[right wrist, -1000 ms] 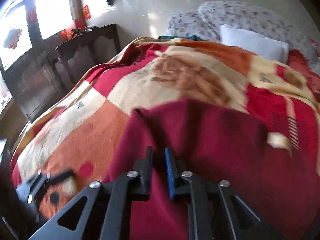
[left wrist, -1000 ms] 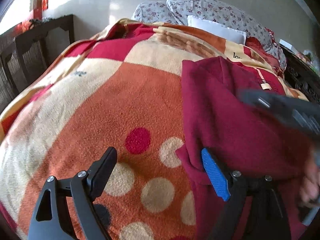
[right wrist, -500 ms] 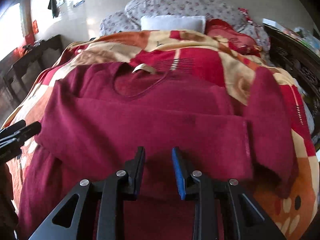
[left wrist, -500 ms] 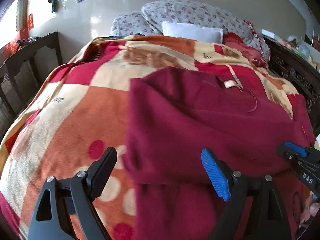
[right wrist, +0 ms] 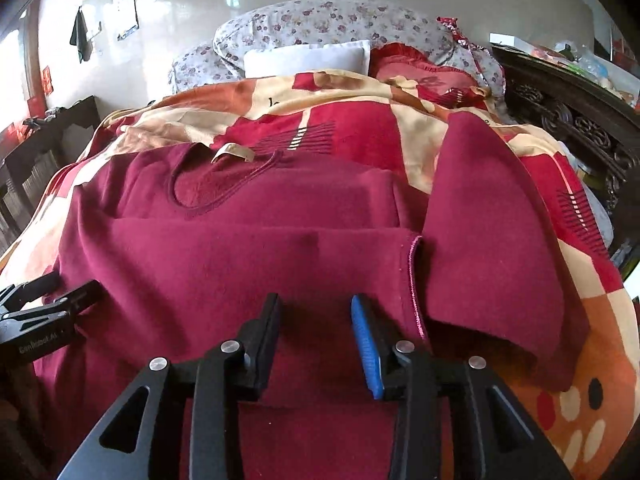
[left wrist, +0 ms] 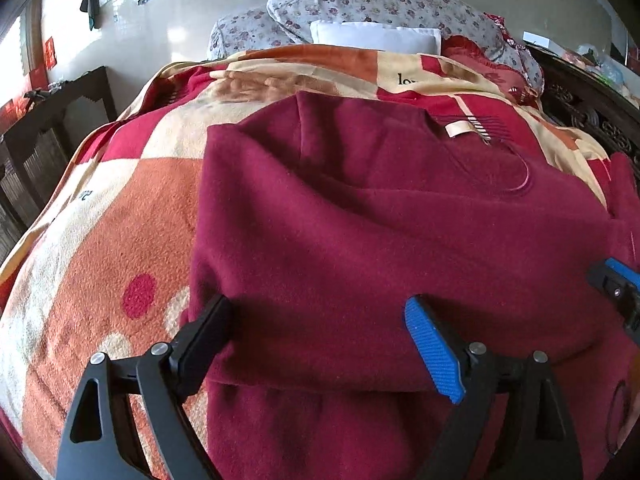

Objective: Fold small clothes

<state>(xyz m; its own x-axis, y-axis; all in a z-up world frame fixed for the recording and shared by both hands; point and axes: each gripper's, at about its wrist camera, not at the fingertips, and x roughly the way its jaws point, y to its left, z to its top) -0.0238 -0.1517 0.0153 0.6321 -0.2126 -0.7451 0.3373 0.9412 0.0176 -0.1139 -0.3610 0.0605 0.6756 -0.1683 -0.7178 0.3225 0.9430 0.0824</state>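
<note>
Between the widely spread fingers of the left gripper (left wrist: 320, 332), a broad fold of the maroon sweater (left wrist: 380, 220) is seen, lying on the patterned blanket (left wrist: 120, 208). Nothing is gripped there: the black finger (left wrist: 208, 328) is set against the garment's left edge, while the blue-padded finger (left wrist: 432, 348) rests on top of the cloth, well inside it. Such a wide span is probably kept so that the folded edge can be taken or pressed flat.

Ahead of the right gripper (right wrist: 316, 332), the same sweater (right wrist: 240, 256) is spread, with one sleeve already laid across the body (its stitched cuff (right wrist: 414, 280) ends just beyond the blue finger). The other sleeve (right wrist: 492, 232) is left lying out past that cuff, farther to the blue finger's side. The right fingers are held partly apart, with a modest gap between them, and no cloth is pinched; they appear to press down on the fabric, perhaps to hold the layer in place. Whether the tips actually touch the cloth cannot be told with certainty.

Beyond both sets of fingers, the neckline with its pale label (right wrist: 232, 154) is pointed toward the pillows (right wrist: 320, 32), which suggests the garment has been squared to the bed for orderly folding. The fold is judged to be only partly made.
</note>
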